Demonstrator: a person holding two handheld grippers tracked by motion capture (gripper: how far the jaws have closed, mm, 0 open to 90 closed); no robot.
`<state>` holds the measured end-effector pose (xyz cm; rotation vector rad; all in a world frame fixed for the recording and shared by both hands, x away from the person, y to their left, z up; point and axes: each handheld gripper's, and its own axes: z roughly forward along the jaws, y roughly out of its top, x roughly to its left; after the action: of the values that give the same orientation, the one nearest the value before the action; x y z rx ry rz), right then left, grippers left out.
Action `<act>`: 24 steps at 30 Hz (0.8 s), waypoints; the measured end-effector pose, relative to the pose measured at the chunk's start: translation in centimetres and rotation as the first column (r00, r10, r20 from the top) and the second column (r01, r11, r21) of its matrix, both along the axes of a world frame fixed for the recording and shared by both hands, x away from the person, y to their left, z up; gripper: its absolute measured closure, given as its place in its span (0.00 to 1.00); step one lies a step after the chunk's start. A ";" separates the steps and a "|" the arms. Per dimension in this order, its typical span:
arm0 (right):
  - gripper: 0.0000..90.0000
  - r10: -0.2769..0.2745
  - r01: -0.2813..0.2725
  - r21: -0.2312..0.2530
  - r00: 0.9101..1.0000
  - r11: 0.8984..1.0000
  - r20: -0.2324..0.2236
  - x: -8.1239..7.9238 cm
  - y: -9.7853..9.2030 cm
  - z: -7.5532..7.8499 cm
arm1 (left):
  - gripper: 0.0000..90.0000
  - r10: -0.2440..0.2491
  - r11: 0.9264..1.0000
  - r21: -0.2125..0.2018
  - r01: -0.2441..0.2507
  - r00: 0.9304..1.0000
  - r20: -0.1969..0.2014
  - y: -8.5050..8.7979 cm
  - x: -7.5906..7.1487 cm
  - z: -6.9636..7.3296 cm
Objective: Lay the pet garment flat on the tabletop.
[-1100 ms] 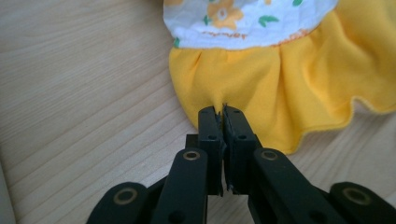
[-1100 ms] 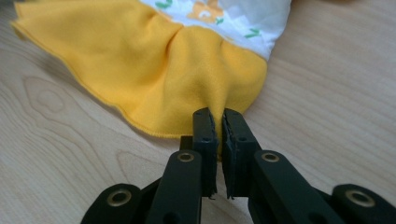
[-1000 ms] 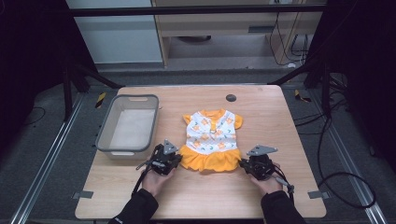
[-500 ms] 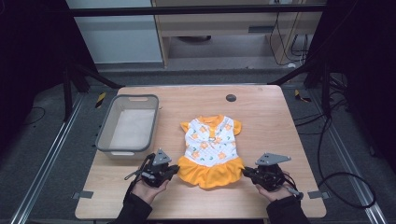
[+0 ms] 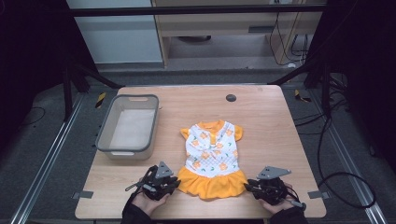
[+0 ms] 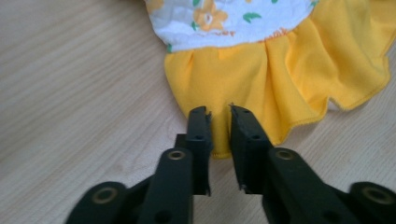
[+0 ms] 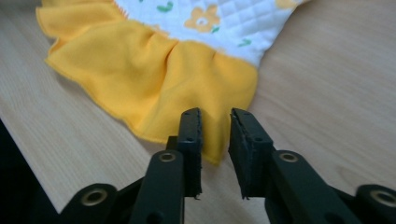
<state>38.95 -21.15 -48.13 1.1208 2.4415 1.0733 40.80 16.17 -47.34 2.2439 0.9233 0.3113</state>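
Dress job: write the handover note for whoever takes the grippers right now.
Left gripper: jaws have just been opening; the corner of the orange hem lies between them, pads parted, no grip.
Right gripper: the same, jaws have just been opening, the other hem corner in the gap, released.
Dress: flat on the table, collar away from the person, skirt near the front edge, spread out between the two grippers.
Grey bin: to the left of the dress, nothing seen in it.
Done: dress laid out flat.
Left: probably folding it or moving it to the bin; neither has begun.
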 end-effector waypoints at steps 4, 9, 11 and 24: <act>0.81 -0.034 0.032 0.055 0.999 0.998 0.040 0.0 -0.7 0.6 | 0.75 0.024 0.999 -0.036 -0.022 0.998 0.053 0.5 -0.2 1.1; 0.82 -0.069 0.060 0.103 0.994 0.993 0.080 0.3 -0.9 1.2 | 0.63 0.053 0.997 -0.066 -0.045 0.990 0.131 0.9 0.3 2.3; 0.84 -0.069 0.058 0.119 0.993 0.991 0.091 0.6 -0.9 1.4 | 0.60 0.061 0.995 -0.083 -0.048 0.985 0.161 1.0 0.7 2.7; 0.99 -0.078 0.059 0.143 0.989 0.988 0.126 2.7 0.3 1.6 | 0.65 0.127 0.986 -0.137 -0.095 0.960 0.249 0.4 4.7 5.0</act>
<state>41.70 -20.81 -46.55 1.1277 2.2403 1.2696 45.54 16.61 -42.34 1.9860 0.9048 0.5670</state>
